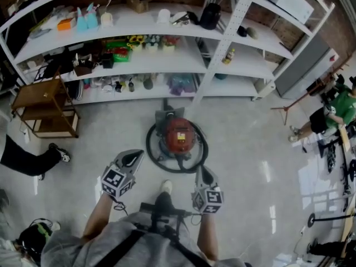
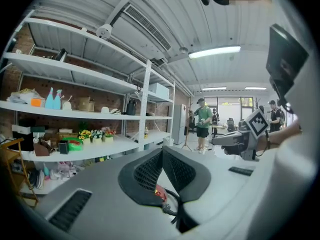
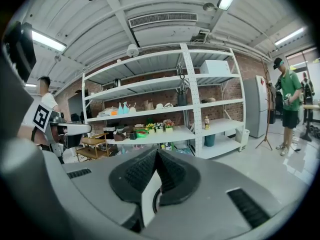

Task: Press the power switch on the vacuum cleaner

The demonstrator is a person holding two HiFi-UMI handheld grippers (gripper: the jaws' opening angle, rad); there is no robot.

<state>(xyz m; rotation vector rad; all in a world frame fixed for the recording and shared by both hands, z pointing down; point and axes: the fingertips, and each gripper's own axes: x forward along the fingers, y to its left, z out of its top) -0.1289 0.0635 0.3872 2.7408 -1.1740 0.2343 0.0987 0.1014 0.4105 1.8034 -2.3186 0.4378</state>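
Pale glossy floor (image 1: 250,143) runs up to white shelves (image 1: 183,60). On it stands the red vacuum (image 1: 179,135), ringed by its black hose (image 1: 153,154); its top label is too small to read. Short of it, left tongs (image 1: 133,158) and right tongs (image 1: 204,173) hang above the floor, each pressed together on nothing.
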